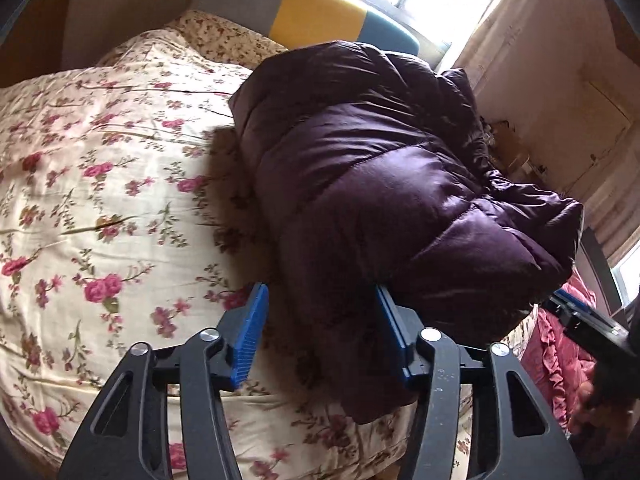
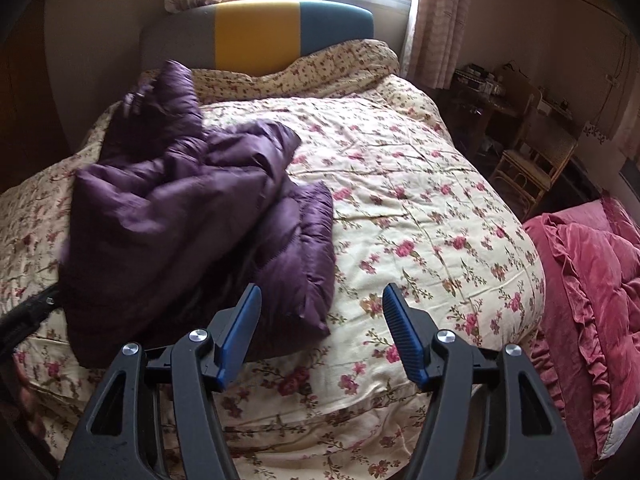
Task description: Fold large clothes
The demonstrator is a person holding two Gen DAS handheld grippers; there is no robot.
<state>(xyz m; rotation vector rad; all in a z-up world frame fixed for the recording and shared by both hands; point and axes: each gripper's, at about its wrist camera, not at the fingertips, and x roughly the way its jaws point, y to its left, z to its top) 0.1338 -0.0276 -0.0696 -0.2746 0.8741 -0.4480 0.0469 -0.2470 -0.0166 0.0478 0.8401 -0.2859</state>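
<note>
A dark purple puffer jacket lies bunched in a loose bundle on the floral bedspread. My left gripper is open, its jaws wide apart at the jacket's near edge, with the right pad touching the fabric. In the right wrist view the same jacket sits on the left half of the bed. My right gripper is open and empty, above bare bedspread just right of the jacket's near corner. The right gripper also shows at the right edge of the left wrist view.
A padded headboard with grey, yellow and teal panels stands under a window. A red ruffled quilt lies beside the bed on the right. A rattan chair and cluttered desk stand at the far right.
</note>
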